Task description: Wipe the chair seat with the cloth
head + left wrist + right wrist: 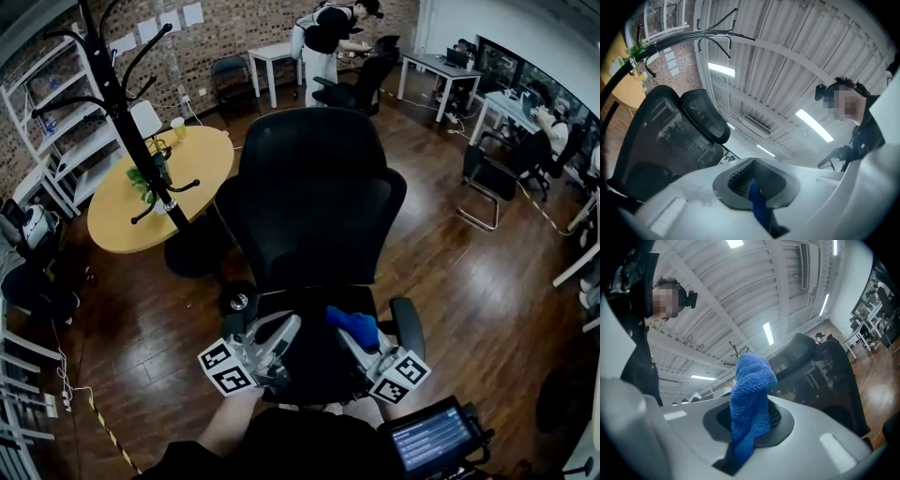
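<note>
Cloth (750, 399), blue and fluffy, is clamped between the closed jaws of the right gripper (362, 340) and held above the chair seat (314, 370). Just beside it, the left gripper (755, 196) is held with its jaws drawn together; what the thin blue strip between them is cannot be told. Beyond are seen the backrest (314, 206), then a round table (117, 211) and a coat stand (127, 103).
</note>
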